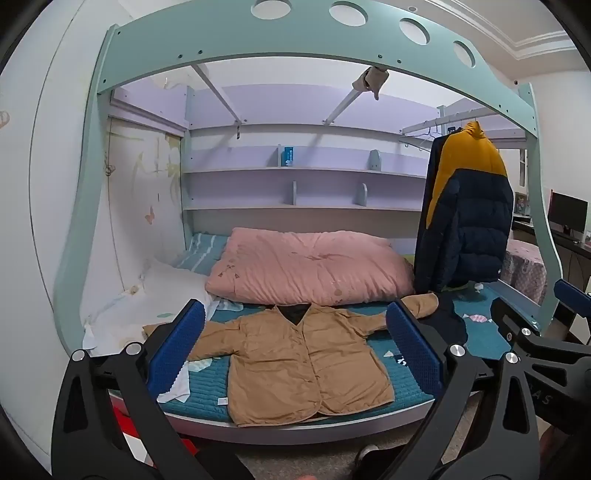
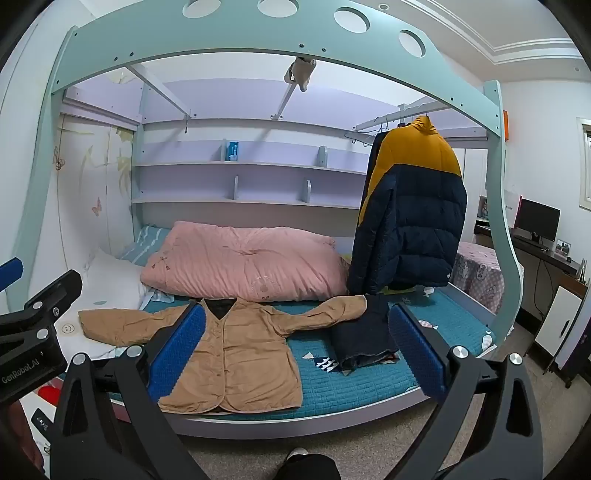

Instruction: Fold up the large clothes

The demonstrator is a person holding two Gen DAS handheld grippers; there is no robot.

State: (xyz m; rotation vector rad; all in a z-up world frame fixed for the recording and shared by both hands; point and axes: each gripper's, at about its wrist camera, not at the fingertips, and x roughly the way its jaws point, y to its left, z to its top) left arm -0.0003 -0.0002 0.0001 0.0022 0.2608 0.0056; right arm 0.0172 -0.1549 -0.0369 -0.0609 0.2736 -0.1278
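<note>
One tan, thin cotton-like button-front jacket point(image 1: 303, 354) is lying flat on the teal quilted bed cover point(image 2: 354, 384), near the front edge, both sleeves spread sideways and its dark lining showing at the V-neck. One folded dark navy garment point(image 2: 364, 338) is sitting just beside it, touching the tip of one sleeve. Behind them, one puffy pink quilt point(image 2: 240, 262) with fine ribbed stitching is resting across the mattress, and one white pillow point(image 1: 162, 295) is lying at the wall side. One padded jacket in mustard yellow and navy point(image 2: 413, 218) is hanging from a rail under the pale green bed frame point(image 2: 258, 33). The left gripper point(image 1: 295, 354) and the right gripper point(image 2: 295, 354) are both hovering in front of the bed with their blue textured pads wide apart, gripping nothing.
</note>
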